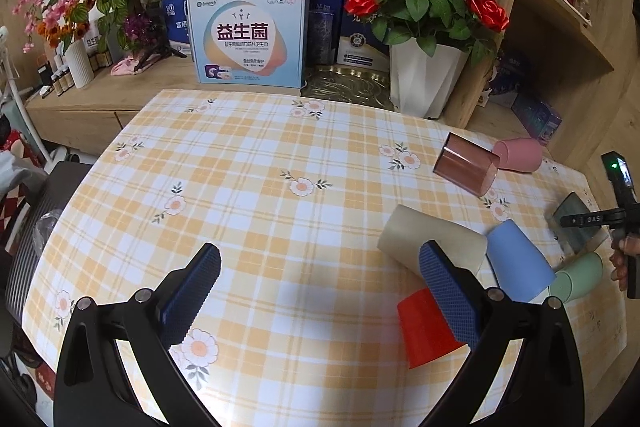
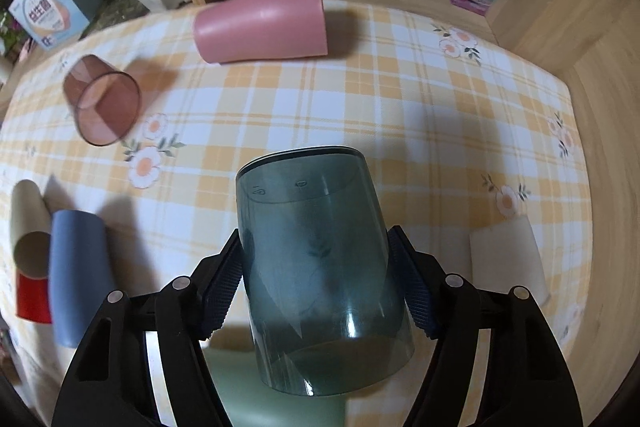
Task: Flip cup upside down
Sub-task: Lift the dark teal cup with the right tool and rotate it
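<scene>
My right gripper [image 2: 316,267] is shut on a dark translucent teal cup [image 2: 320,267], held above the checked tablecloth [image 2: 400,107] with its base pointing away from the camera and its open mouth toward it. The same cup [image 1: 576,227] and the right gripper [image 1: 592,219] show at the right edge of the left wrist view. My left gripper [image 1: 320,287] is open and empty above the table, with a red cup [image 1: 424,331] standing upside down just behind its right finger [image 1: 448,295].
Several other cups are on the table: pink [image 2: 264,23], translucent brown [image 2: 104,103], beige [image 1: 432,239], blue [image 1: 516,259], green [image 1: 580,275], cream [image 2: 508,259]. A white vase of red roses [image 1: 424,79] and boxes [image 1: 248,35] stand on the wooden shelf behind.
</scene>
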